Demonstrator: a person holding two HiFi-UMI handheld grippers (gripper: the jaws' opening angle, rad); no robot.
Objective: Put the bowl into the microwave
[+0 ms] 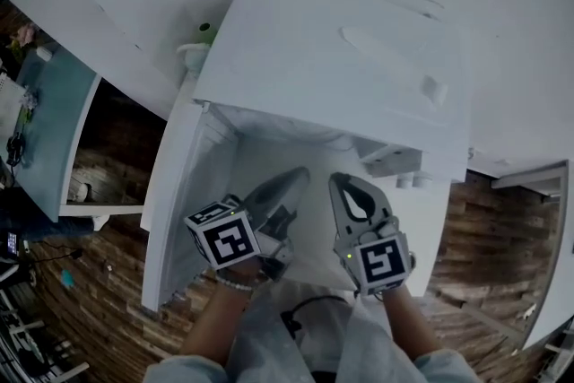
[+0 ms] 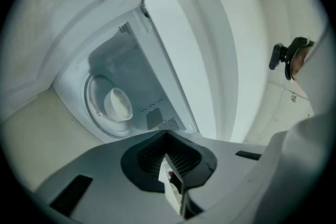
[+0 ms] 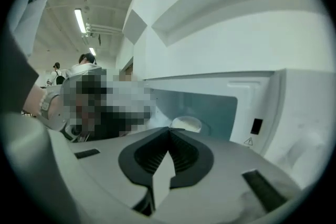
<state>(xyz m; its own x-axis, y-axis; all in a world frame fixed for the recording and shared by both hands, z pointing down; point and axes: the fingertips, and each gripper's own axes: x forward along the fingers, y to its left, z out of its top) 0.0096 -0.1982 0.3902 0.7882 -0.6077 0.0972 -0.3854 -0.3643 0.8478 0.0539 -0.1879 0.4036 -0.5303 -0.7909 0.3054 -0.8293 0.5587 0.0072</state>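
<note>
The bowl (image 2: 118,104) sits inside the open microwave (image 2: 119,60).

Looks like a lab or office space with a mock kitchen corner: white microwave (image 1: 332,58), wood-plank floor (image 1: 489,229), ceiling strip lights (image 3: 80,20), people (image 3: 84,63) in the background.

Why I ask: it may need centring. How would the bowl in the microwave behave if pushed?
The bowl looks smooth and rigid, so it would probably slide, not flex. The turntable beneath might turn under a push.
</note>
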